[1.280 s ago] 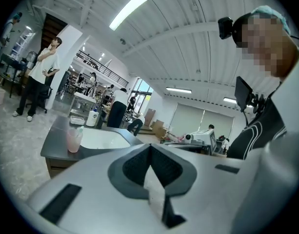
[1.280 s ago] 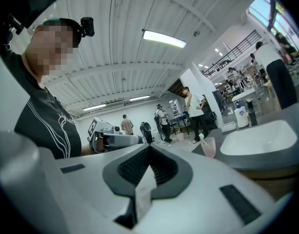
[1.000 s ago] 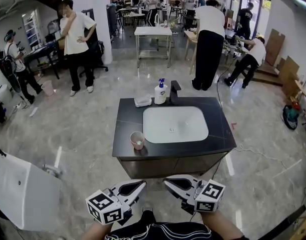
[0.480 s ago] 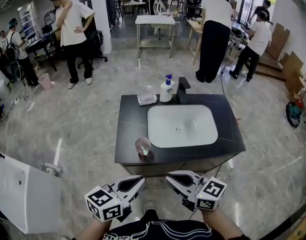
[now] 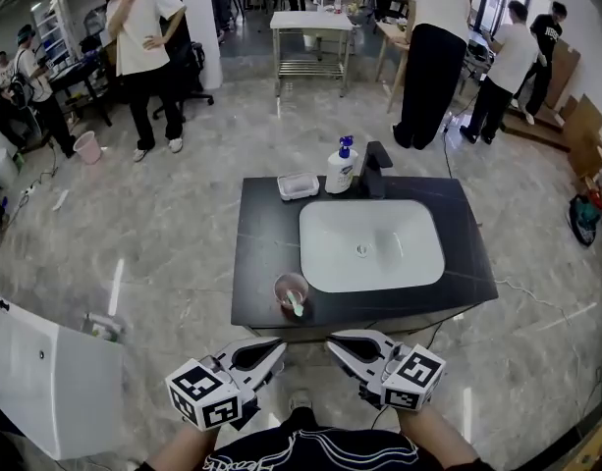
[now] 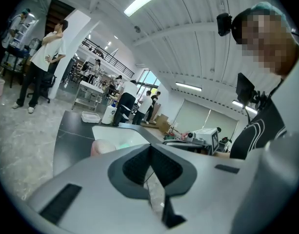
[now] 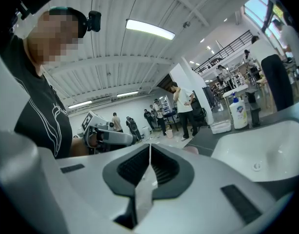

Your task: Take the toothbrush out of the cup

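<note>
Left gripper [image 5: 272, 350]: we are holding its jaws pressed together, empty.
Right gripper [image 5: 337, 347]: jaws likewise shut, empty.
Risk: the cup [image 5: 292, 293] is sitting by the table's [image 5: 261, 234] near edge; dragging sideways could be tipping it off.
Toothbrush [image 5: 296, 306]: standing in the cup, long axis near upright, top seemingly leaning toward us.

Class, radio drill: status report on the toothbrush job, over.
Both shut, empty: left tool, right tool, short of the counter. The toothbrush sits in the cup, near counter's front edge. Nothing between, over.
</note>
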A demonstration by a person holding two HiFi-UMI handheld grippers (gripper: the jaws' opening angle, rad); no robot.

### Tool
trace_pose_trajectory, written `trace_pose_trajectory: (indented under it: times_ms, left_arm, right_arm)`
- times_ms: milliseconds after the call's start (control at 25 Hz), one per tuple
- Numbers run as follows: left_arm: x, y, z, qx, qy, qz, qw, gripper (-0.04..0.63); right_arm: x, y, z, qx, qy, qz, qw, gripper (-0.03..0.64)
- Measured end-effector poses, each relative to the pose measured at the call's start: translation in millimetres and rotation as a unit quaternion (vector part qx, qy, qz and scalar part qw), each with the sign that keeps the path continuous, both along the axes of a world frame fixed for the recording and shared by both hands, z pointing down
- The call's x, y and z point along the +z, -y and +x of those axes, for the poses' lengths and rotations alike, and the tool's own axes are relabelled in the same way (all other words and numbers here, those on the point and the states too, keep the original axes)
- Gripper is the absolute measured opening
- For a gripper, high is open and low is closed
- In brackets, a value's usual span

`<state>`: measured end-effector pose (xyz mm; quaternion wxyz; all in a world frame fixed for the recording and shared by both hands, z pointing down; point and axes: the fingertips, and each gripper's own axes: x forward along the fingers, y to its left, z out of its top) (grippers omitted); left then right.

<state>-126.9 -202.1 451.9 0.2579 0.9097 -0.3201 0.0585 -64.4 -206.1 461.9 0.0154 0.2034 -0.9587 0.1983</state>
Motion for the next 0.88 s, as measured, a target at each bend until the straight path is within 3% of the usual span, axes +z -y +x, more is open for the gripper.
trace_pose_trajectory:
  times_ms: [520,880]
  left_arm:
    - [8,20,-27,-0.016,-0.004,-0.007,0.9998,0.003]
    - [18,28,-40,-0.028,-0.005,-0.016,0.9995,0.003]
  right_arm:
    - [31,23,-29,-0.02,-0.069,0.038,0.997,0.012]
    - [53,47,-35,0.0,-0.086,0.031,0.996,0.072]
